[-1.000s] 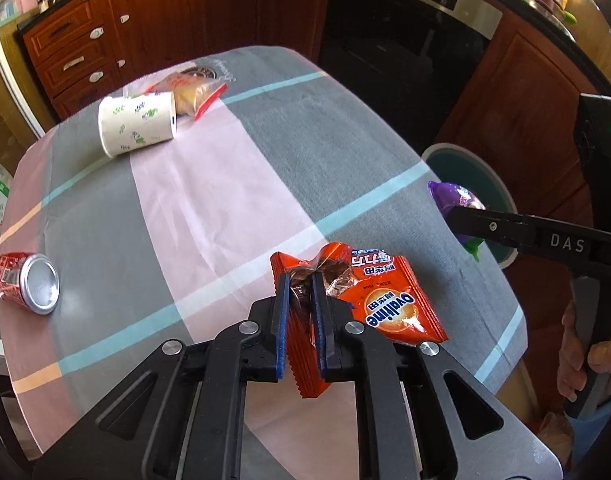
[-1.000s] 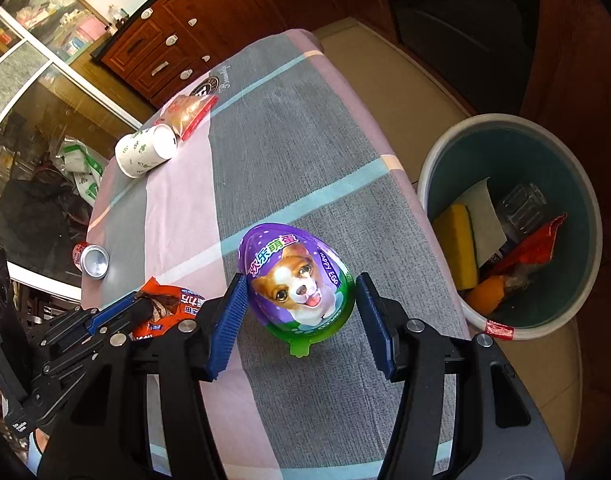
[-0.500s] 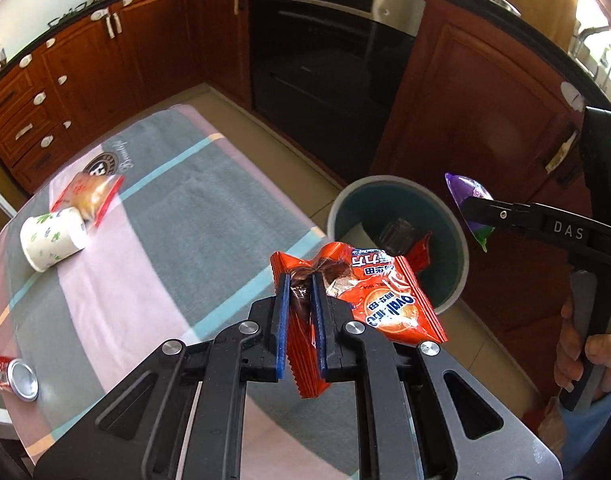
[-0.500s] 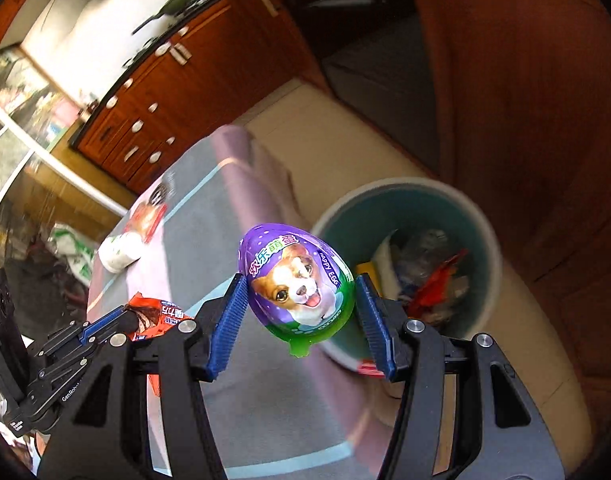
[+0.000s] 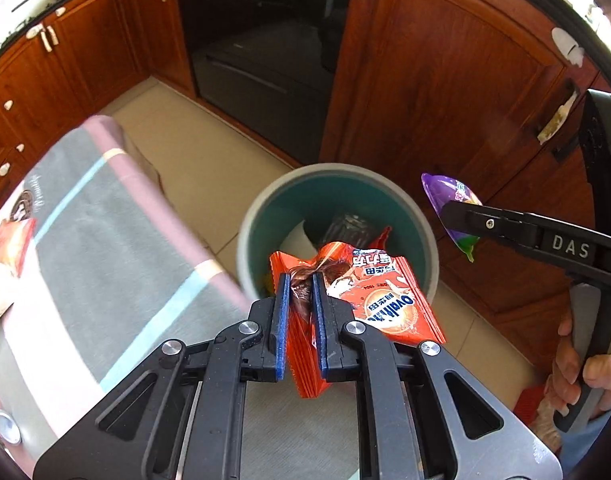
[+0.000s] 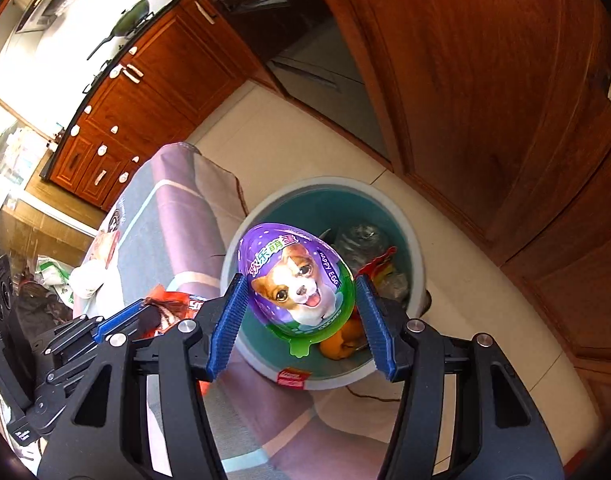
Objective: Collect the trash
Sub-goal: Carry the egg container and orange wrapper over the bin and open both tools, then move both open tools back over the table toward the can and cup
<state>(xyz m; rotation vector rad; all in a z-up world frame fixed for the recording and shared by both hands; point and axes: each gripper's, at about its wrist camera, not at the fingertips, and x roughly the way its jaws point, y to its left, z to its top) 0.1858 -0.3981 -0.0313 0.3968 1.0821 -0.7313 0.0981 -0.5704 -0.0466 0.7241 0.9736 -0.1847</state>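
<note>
Two pieces of trash hang over the round grey bin with the teal inside, each pinched so that it can drop in. The left gripper is clenched on the crumpled end of an orange foil snack packet, whose printed body hangs free above the bin's near rim. The right gripper grasps a purple plastic egg printed with a puppy across its widest part, held by its two sides over the bin mouth. Inside lie a red wrapper and an orange item; a white cup waits on the striped tablecloth.
</note>
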